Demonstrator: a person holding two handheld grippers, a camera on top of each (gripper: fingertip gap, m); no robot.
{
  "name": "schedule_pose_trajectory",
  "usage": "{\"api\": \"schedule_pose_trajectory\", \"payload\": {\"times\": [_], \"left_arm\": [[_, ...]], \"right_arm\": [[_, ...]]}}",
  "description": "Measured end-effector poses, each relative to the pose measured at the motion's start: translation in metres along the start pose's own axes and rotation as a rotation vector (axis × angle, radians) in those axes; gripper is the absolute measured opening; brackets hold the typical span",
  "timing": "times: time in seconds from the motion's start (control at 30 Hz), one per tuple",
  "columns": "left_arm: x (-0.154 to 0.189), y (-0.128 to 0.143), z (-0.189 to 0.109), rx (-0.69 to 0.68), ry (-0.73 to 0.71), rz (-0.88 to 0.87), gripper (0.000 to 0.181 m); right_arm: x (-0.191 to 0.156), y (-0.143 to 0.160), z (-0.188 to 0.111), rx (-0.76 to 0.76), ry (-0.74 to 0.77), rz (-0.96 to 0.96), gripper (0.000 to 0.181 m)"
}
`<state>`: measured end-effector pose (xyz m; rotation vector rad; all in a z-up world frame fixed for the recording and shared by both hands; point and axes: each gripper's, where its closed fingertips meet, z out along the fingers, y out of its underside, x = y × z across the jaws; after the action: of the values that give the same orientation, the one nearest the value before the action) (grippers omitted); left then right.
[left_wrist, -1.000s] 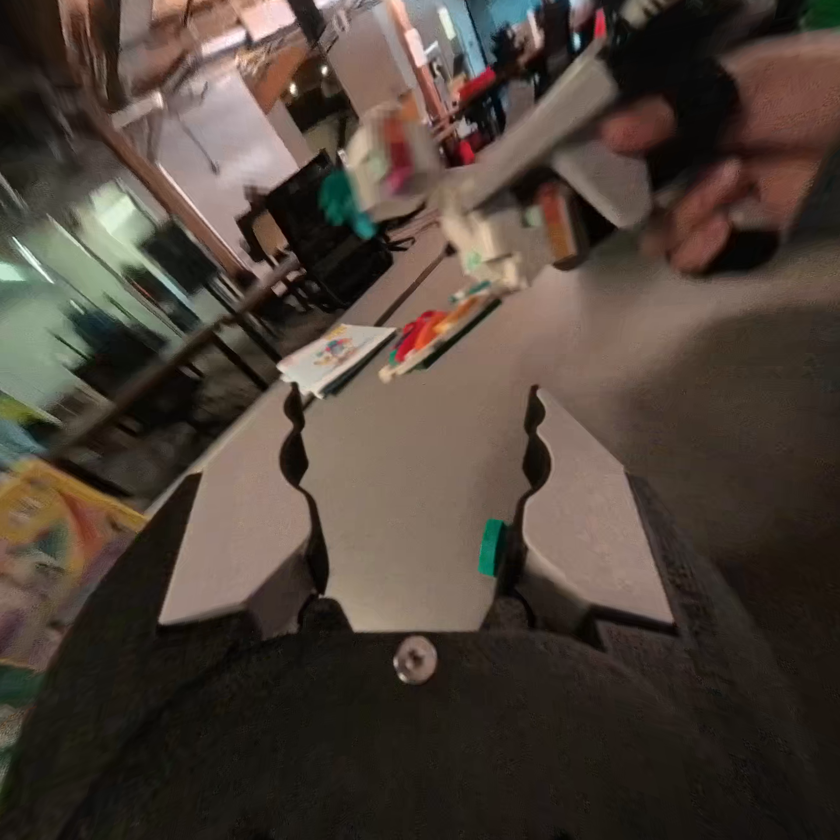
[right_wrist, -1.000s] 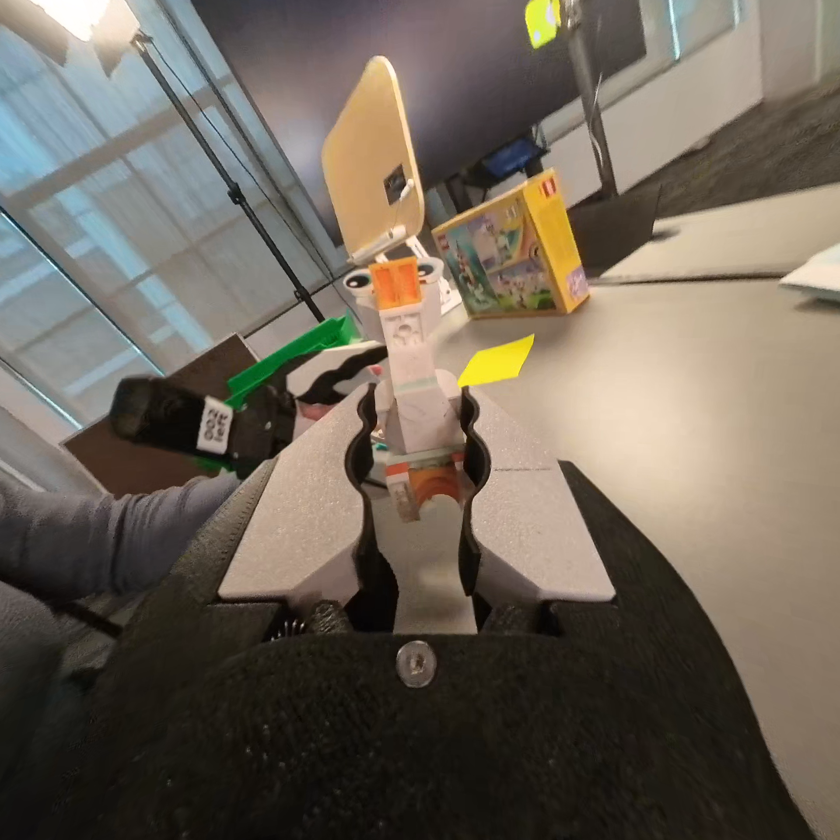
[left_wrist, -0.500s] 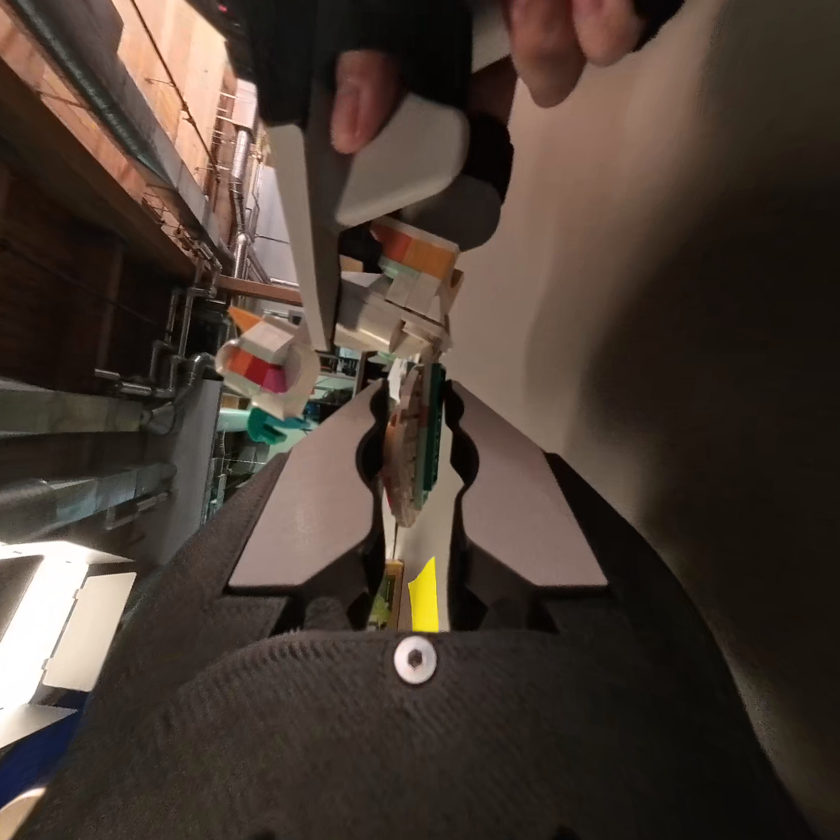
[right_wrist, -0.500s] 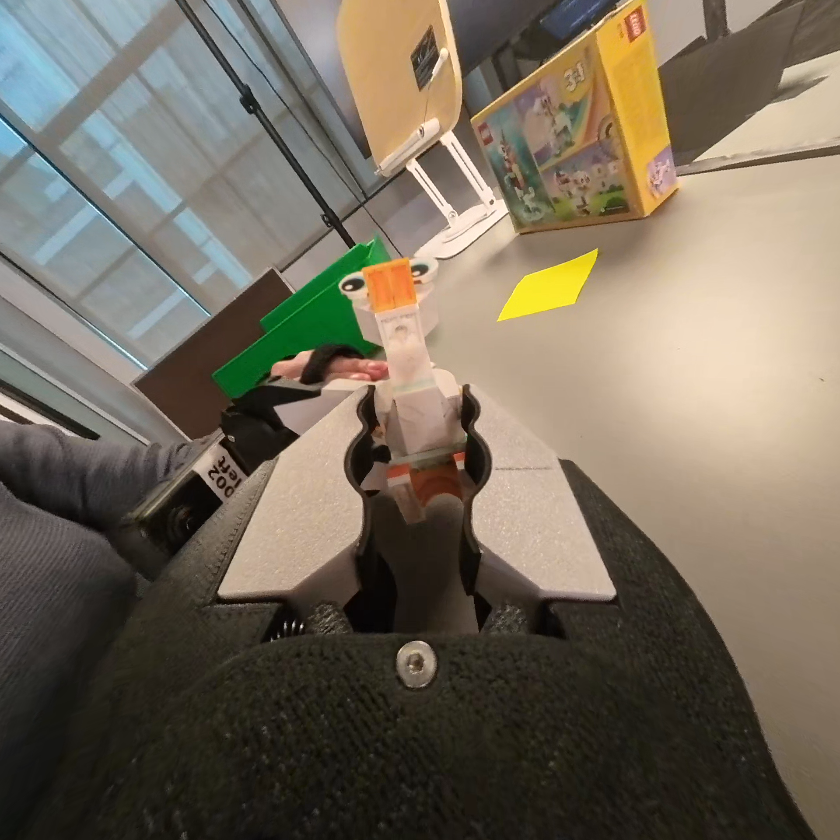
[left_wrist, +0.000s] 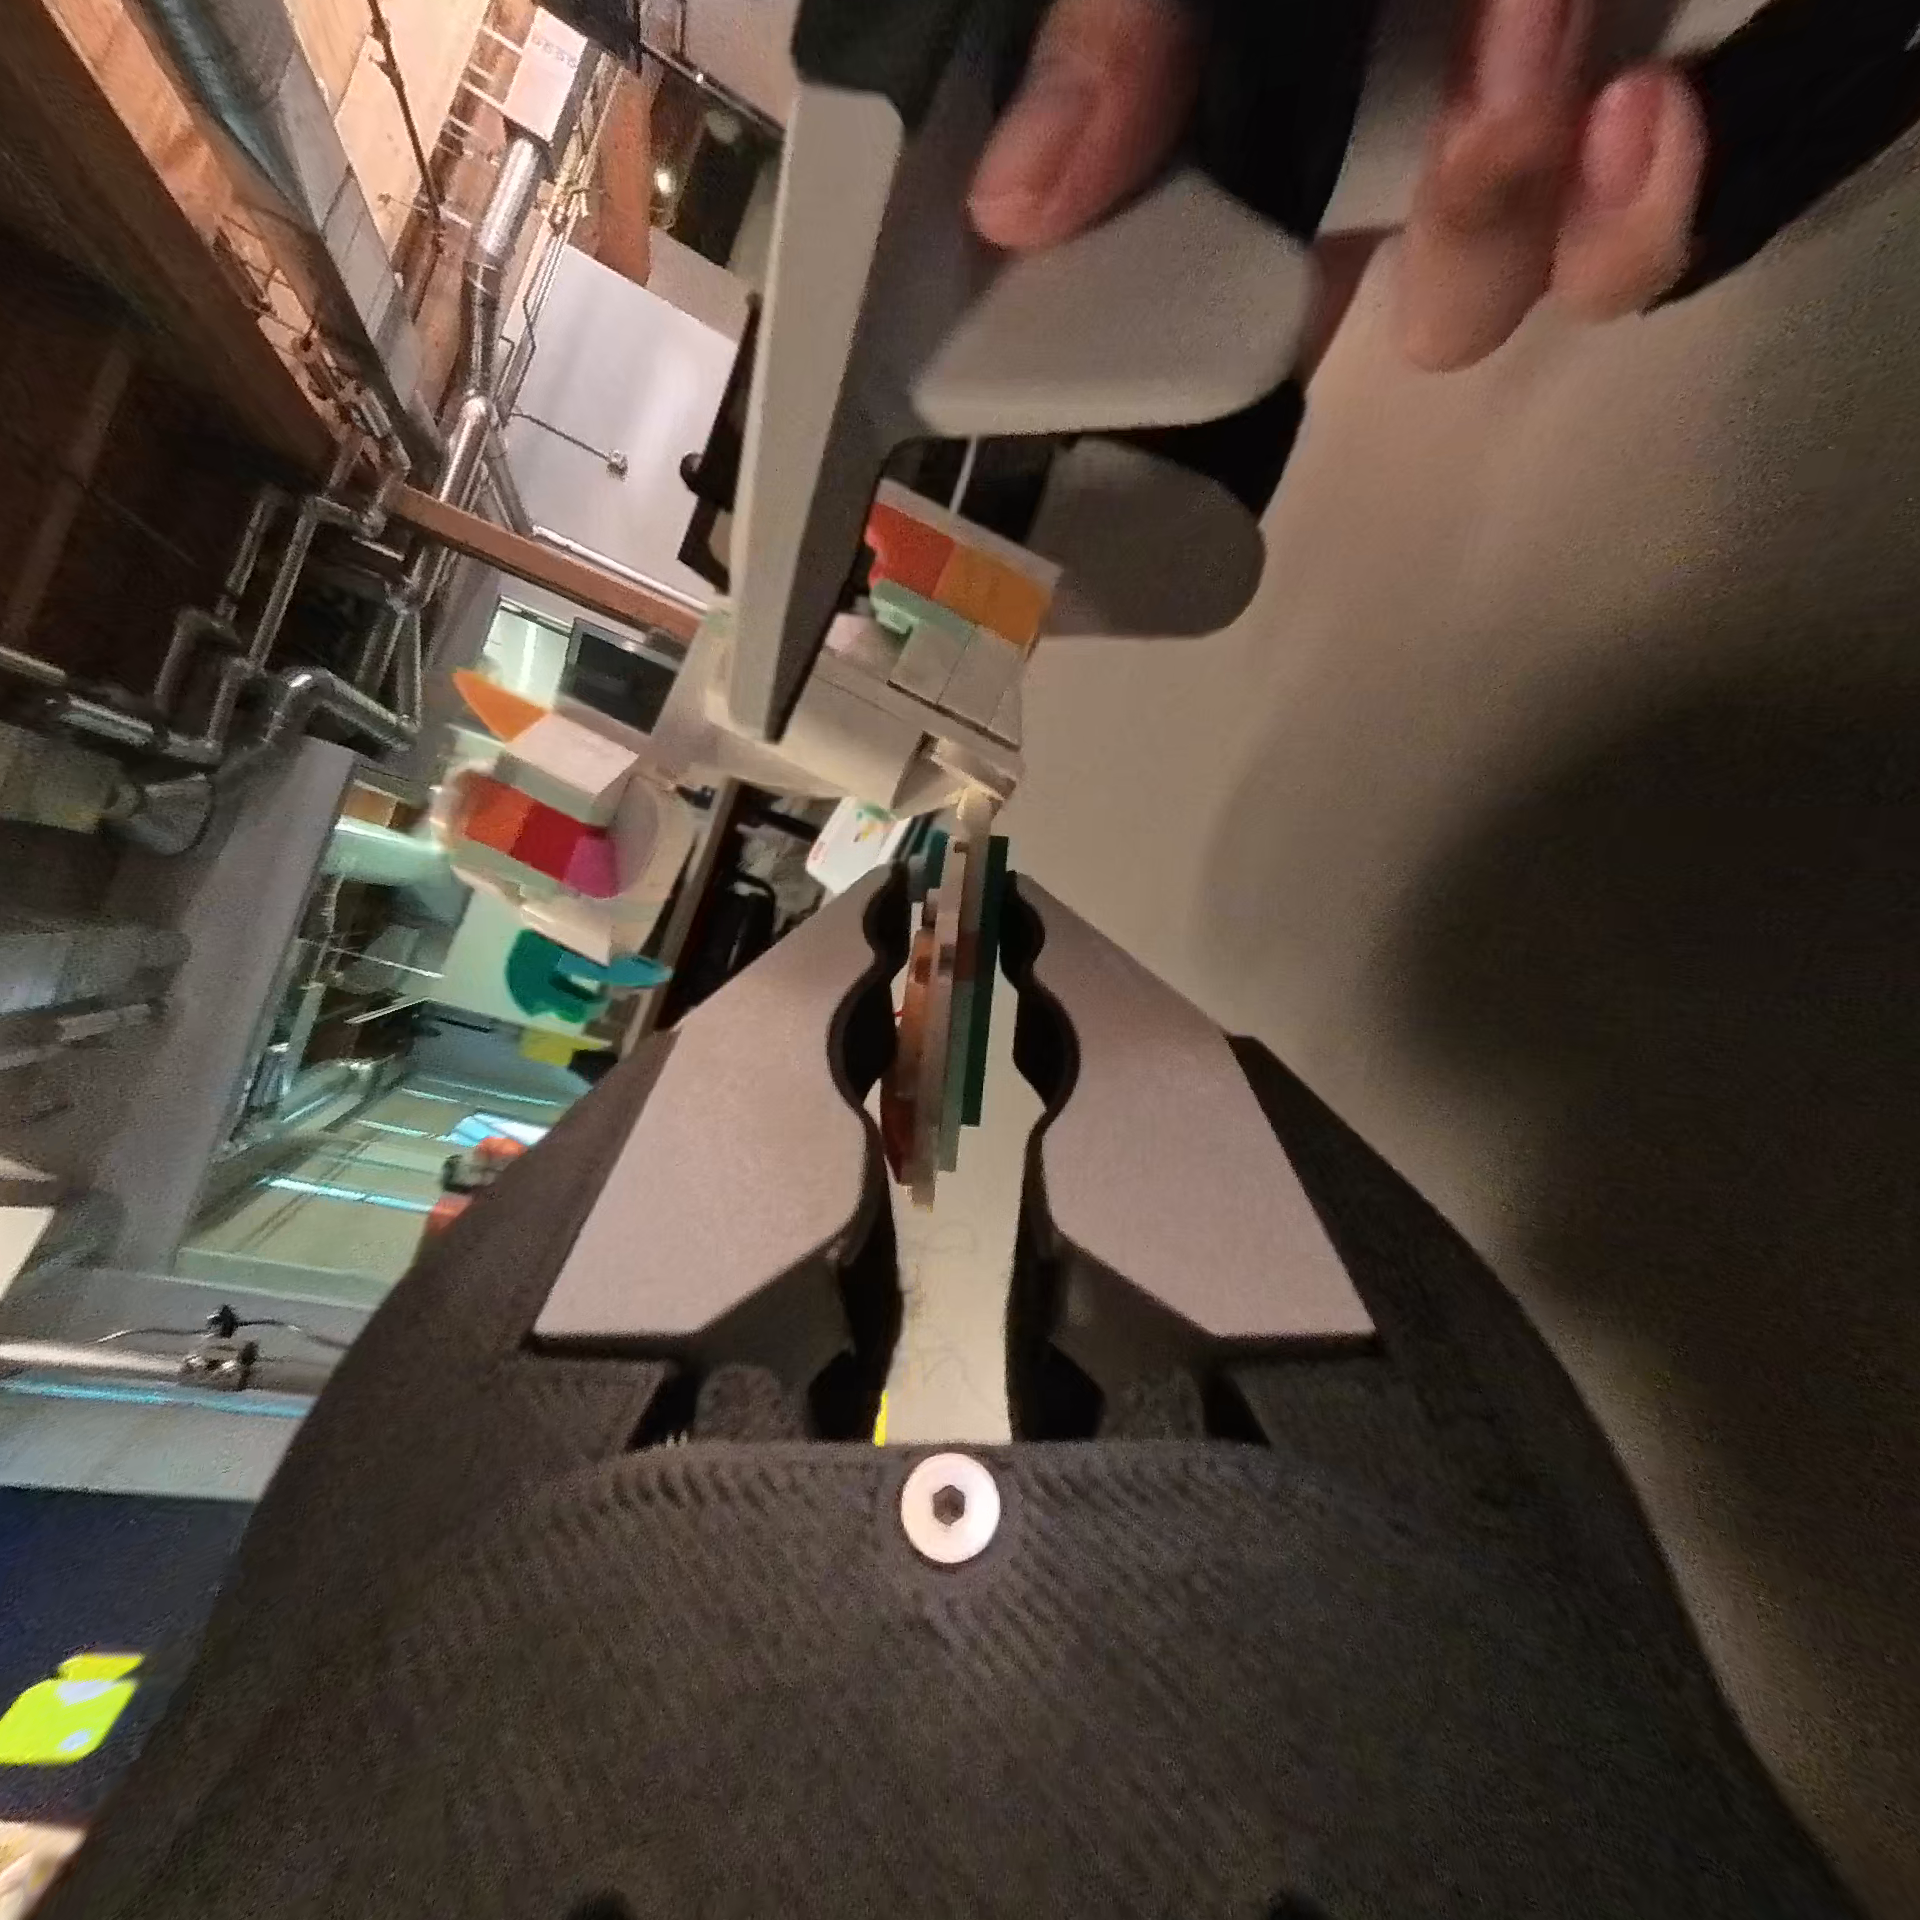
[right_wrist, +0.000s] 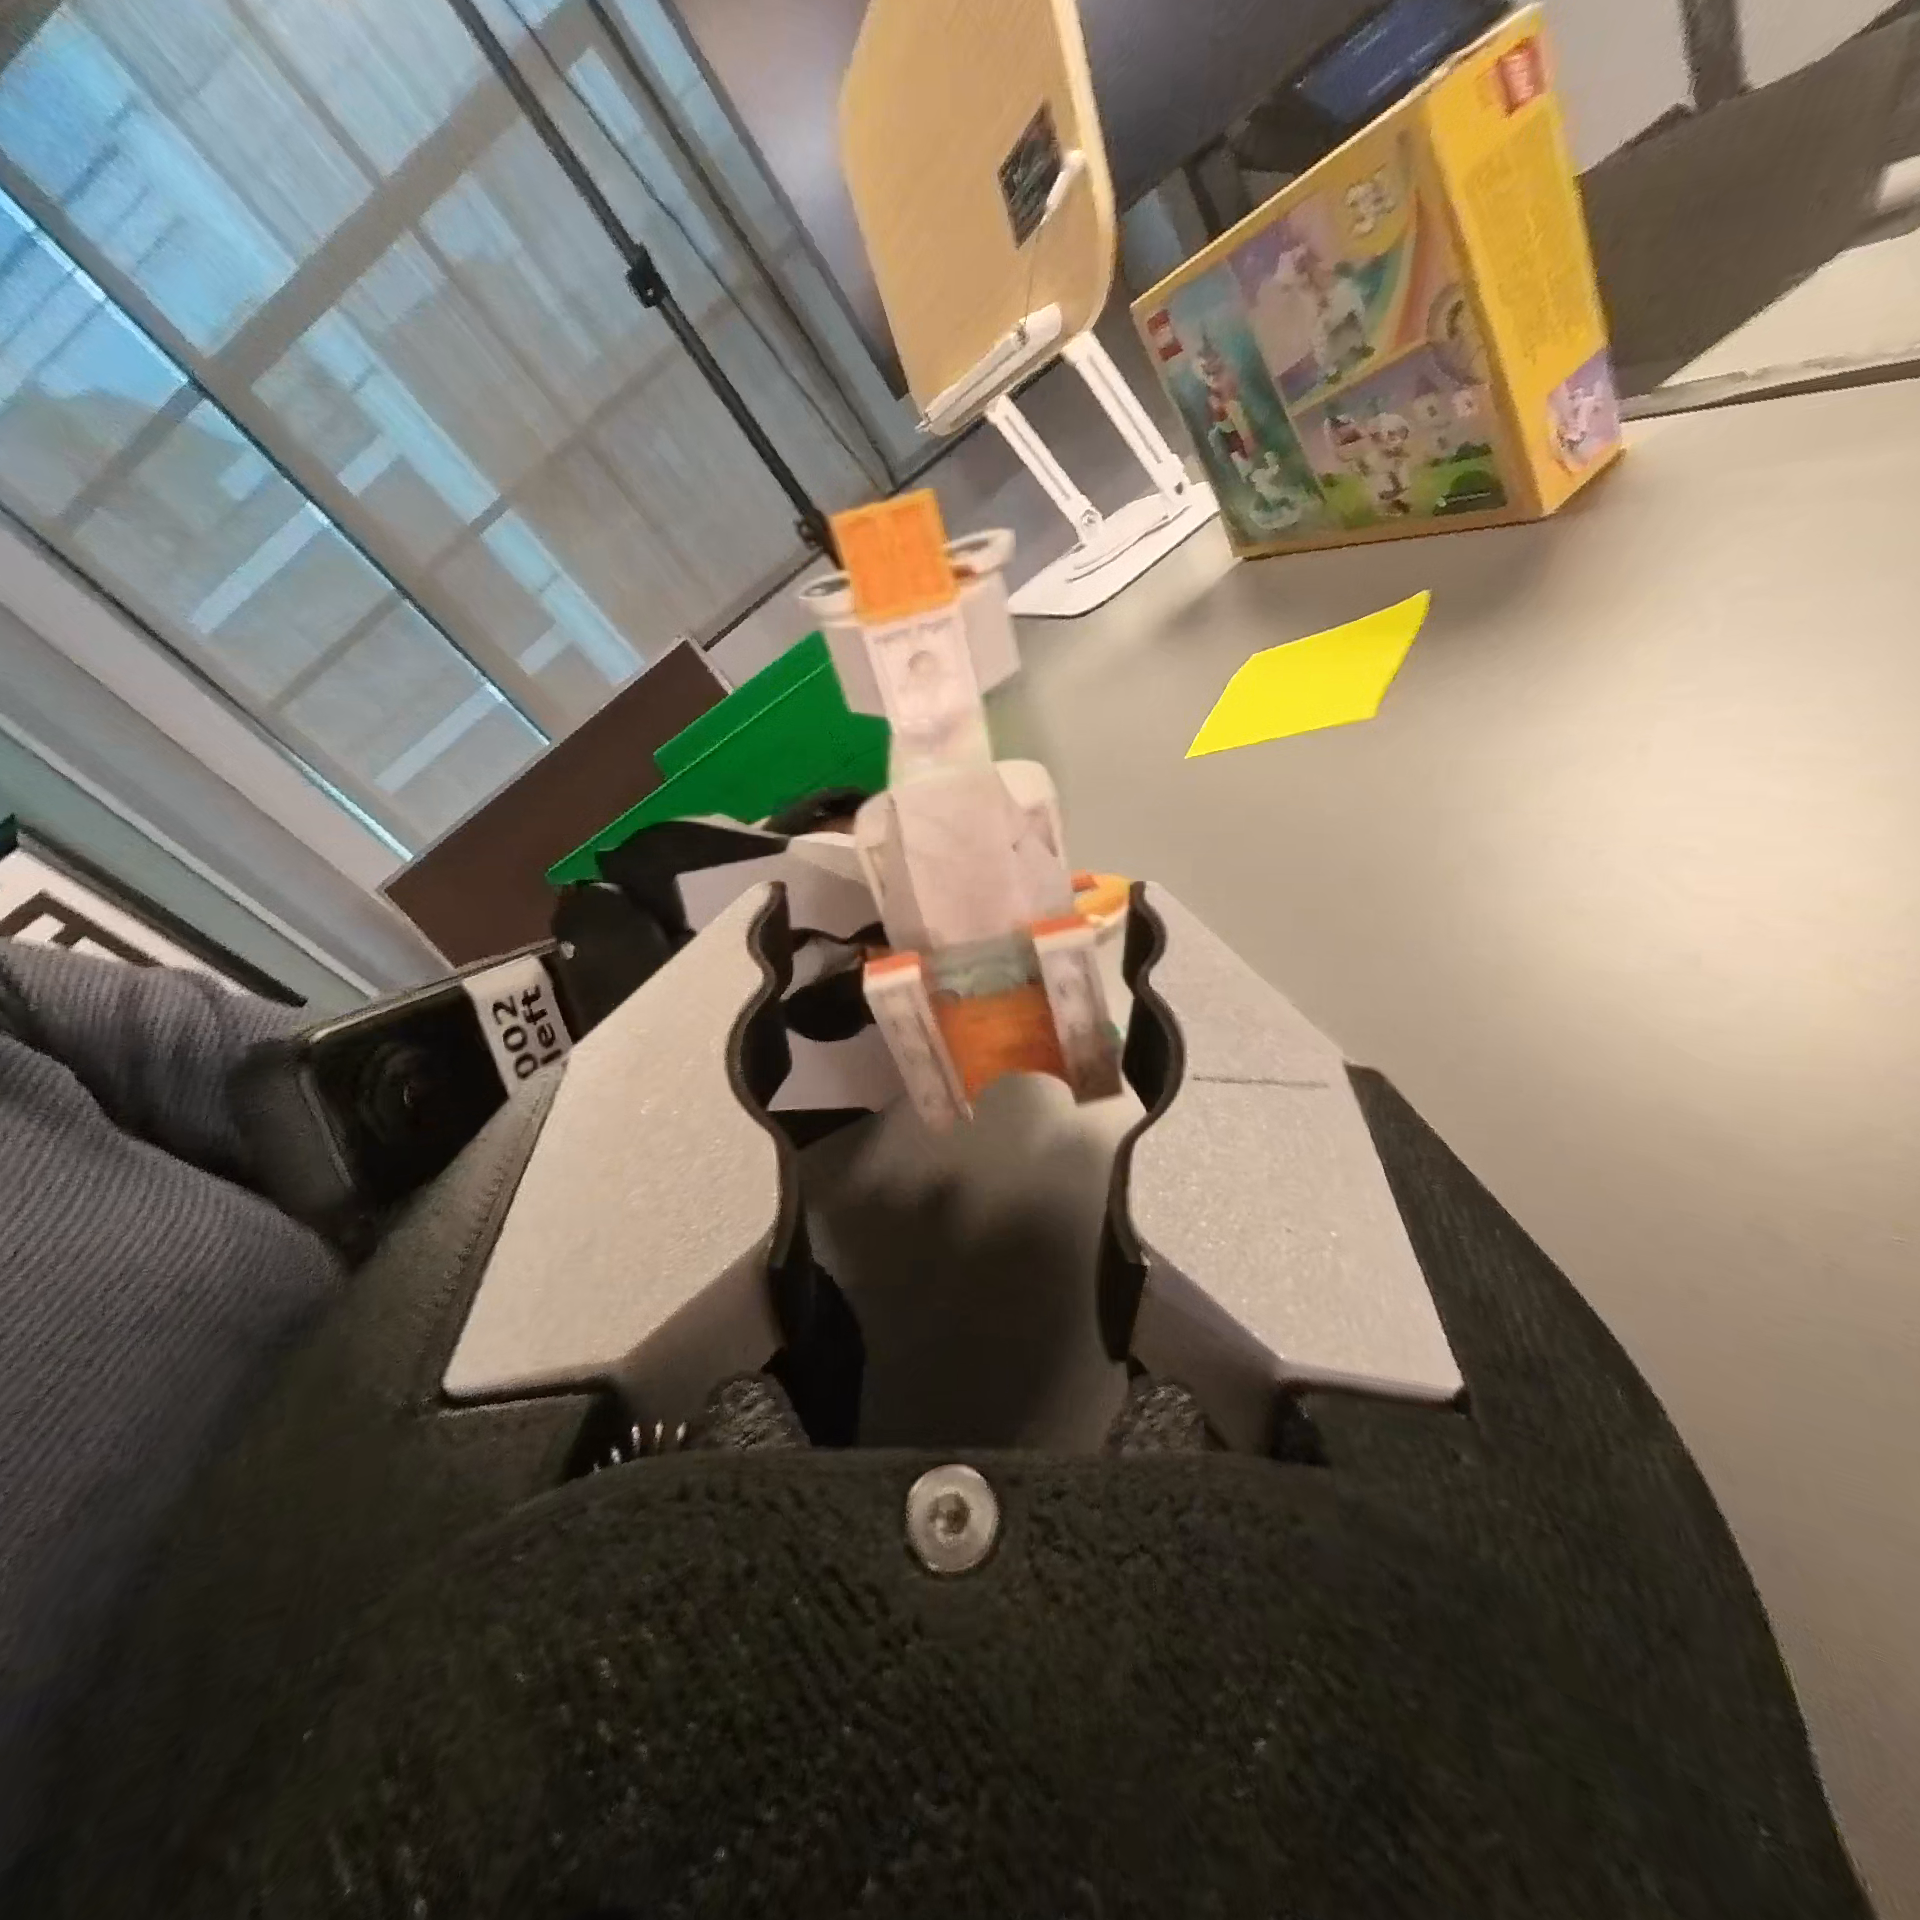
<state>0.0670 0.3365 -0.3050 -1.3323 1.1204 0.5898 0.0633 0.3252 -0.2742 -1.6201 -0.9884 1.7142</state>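
Right gripper (right_wrist: 951, 997) jaws apart, apparently clear of brick figure (right_wrist: 961, 894).

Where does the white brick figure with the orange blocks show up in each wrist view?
Left wrist view: the white brick figure sits upper centre, just beyond the left gripper, which is shut on a flat brick plate.
Right wrist view: centre, standing between the right gripper's open fingers.
Shared landmark: the grey table.
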Motion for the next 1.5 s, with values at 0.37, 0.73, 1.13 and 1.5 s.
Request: {"api": "schedule_pose_trajectory", "payload": {"times": [0.37,0.73,1.13,1.5], "left_arm": [[-0.01,-0.009,-0.003,0.04,-0.007,-0.084,0.016],[-0.022,-0.012,-0.005,0.051,-0.031,-0.258,0.015],[-0.019,0.001,0.0,0.008,0.024,-0.343,0.015],[-0.032,0.041,-0.002,-0.083,0.075,-0.59,0.015]], "right_arm": [[-0.006,-0.013,0.0,0.075,0.015,-0.085,0.035],[-0.01,-0.027,-0.003,0.218,-0.073,0.11,0.037],[-0.005,-0.024,0.003,0.106,0.239,-0.276,0.034],[0.001,-0.053,-0.042,0.253,0.159,-0.076,0.034]]}}
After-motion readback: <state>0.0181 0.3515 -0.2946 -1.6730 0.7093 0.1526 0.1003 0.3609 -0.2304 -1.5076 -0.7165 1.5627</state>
